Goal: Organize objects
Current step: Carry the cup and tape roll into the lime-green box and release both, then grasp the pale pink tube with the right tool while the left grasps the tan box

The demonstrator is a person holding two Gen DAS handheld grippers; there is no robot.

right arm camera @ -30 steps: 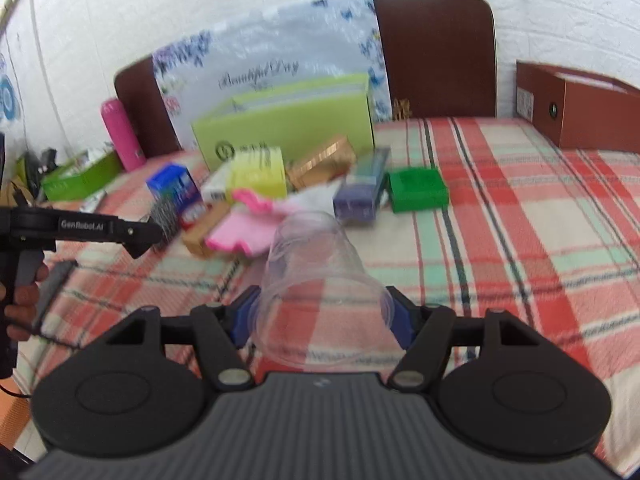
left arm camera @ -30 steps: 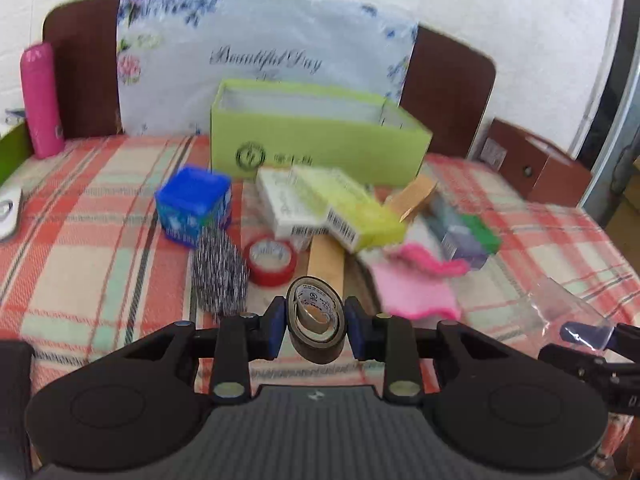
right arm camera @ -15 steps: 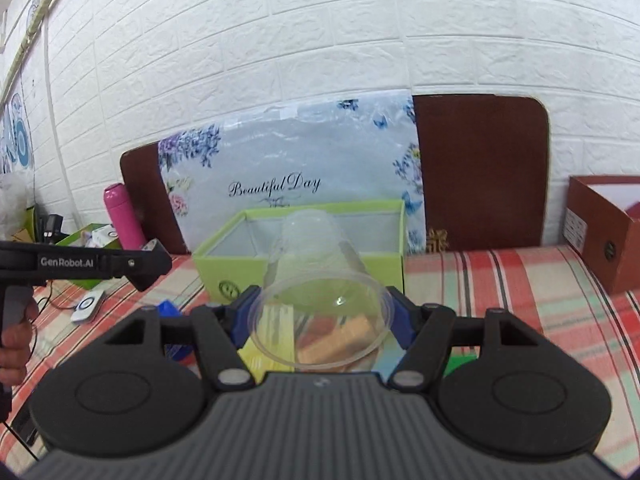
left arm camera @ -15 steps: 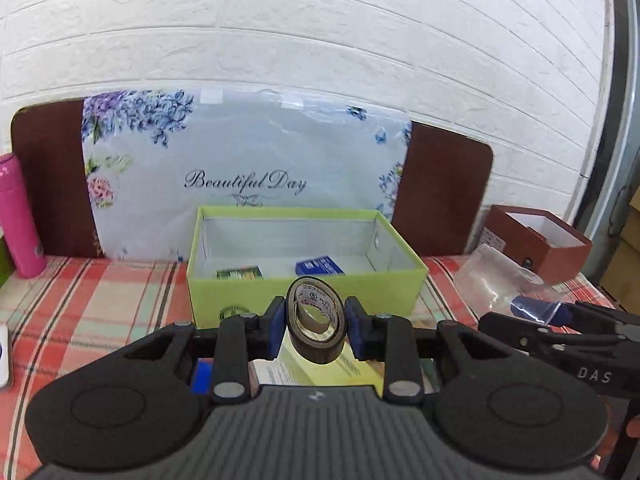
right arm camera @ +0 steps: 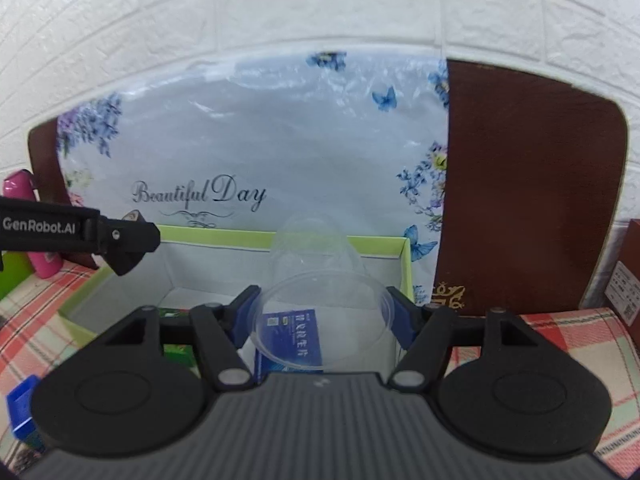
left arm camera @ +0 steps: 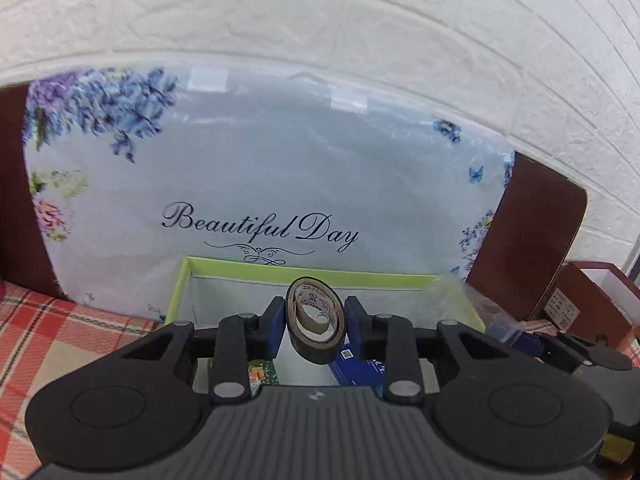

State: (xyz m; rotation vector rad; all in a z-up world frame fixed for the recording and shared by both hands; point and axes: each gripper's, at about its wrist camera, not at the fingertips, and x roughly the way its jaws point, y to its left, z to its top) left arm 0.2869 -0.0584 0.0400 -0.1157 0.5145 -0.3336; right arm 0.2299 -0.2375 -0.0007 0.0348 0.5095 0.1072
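My left gripper (left arm camera: 316, 314) hangs over the open light-green box (left arm camera: 360, 278) with a dark tape roll (left arm camera: 316, 336) upright between its blue pads. Its jaws are opening, and the pads still touch the roll. My right gripper (right arm camera: 322, 314) is shut on a clear plastic cup (right arm camera: 320, 280), rim toward the camera, also above the green box (right arm camera: 224, 236). The left gripper's tip (right arm camera: 120, 240) reaches in over the box's left rim. Inside the box lie a blue packet (right arm camera: 290, 336) and a green packet (right arm camera: 172, 314).
A floral "Beautiful Day" board (left arm camera: 260, 184) leans on a brown panel (right arm camera: 532, 184) right behind the box, before a white brick wall. A brown carton (left arm camera: 580, 304) stands at the right, a pink bottle (right arm camera: 20, 184) at the left. A blue box (right arm camera: 20, 404) sits on the plaid cloth (left arm camera: 60, 332).
Both grippers have travelled forward from over the pile of items on the cloth to above the green box, carrying the tape roll and the cup. The box's inside has come into view.
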